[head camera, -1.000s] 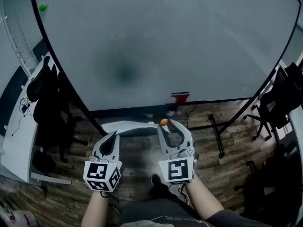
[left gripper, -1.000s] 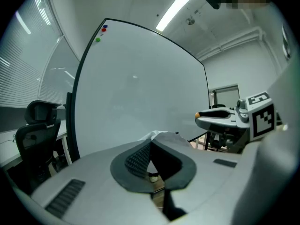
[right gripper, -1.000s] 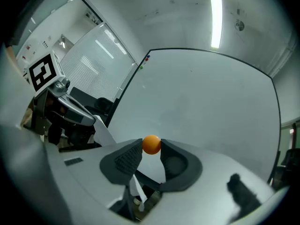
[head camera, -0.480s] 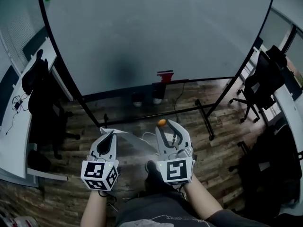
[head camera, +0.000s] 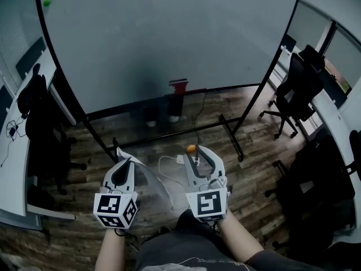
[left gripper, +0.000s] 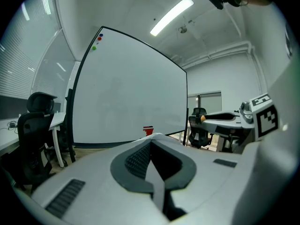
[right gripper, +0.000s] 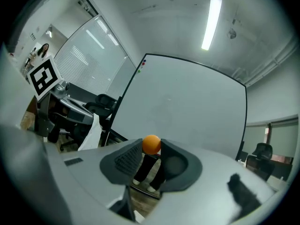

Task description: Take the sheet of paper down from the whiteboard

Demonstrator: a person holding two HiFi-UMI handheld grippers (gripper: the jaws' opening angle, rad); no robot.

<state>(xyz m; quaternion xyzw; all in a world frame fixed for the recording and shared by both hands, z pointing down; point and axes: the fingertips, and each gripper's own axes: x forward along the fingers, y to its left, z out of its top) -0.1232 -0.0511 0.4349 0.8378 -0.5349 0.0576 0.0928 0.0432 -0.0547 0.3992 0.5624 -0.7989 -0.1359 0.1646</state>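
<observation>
The whiteboard (head camera: 169,33) stands bare ahead, with a red eraser (head camera: 179,84) on its tray. My left gripper (head camera: 125,162) is shut on the white sheet of paper (head camera: 148,178), which hangs curled to its right above the wooden floor. In the left gripper view the sheet (left gripper: 157,184) runs edge-on between the closed jaws of the left gripper (left gripper: 151,138). My right gripper (head camera: 193,150) is shut on a small orange ball magnet (head camera: 192,148), clear of the board. The right gripper view shows the magnet (right gripper: 151,144) pinched at the tips, and the paper (right gripper: 91,135) off to the left.
Black office chairs stand at the right (head camera: 296,83) and left (head camera: 39,123). The board's black stand legs (head camera: 225,123) spread over the floor. A person's dark legs (right gripper: 150,172) show behind the board. Coloured magnets (head camera: 46,3) sit at its top left corner. A cable (head camera: 169,162) lies below.
Both grippers have drawn back from the whiteboard, carrying the paper and the orange magnet. The board looks farther off and the paper now hangs over the floor.
</observation>
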